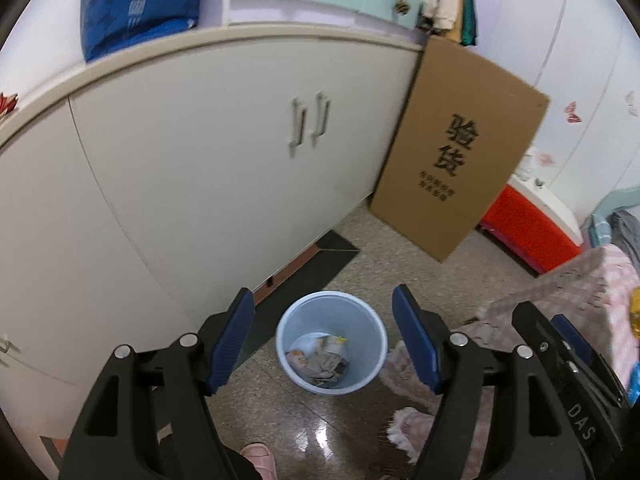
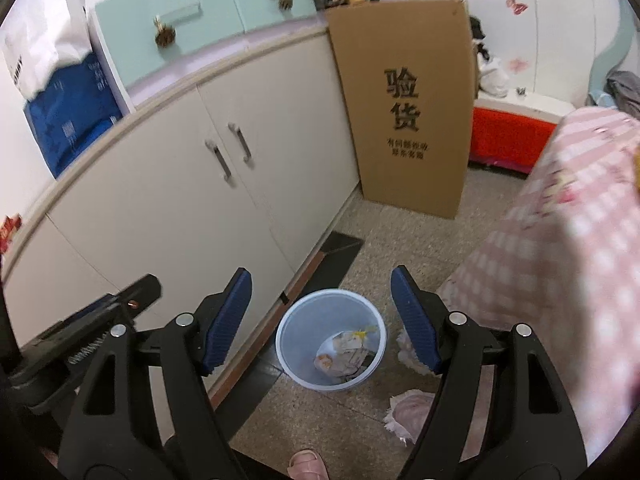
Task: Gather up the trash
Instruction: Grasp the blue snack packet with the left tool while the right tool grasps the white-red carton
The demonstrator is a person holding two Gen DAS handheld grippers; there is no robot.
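Both my grippers, left gripper (image 1: 323, 340) and right gripper (image 2: 321, 320), hang unclenched, gripping nothing. One bin (image 1: 362, 376) below holds crumpled wrappers (image 1: 320, 364).

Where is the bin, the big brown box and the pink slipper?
bin (image 1: 370, 320), left wrist view, on its pale blue inner wall.
big brown box (image 2: 404, 40), right wrist view, on its plain front above the print.
pink slipper (image 2: 306, 465), right wrist view, on its toe.

The tall brown cardboard box (image 2: 404, 108), in the upper middle of the right wrist view, has two big black signs: "验货". The small lines under them are too blurry to read. In the left wrist view's lower right corner, "DAS" is on the other black gripper (image 1: 582, 420).
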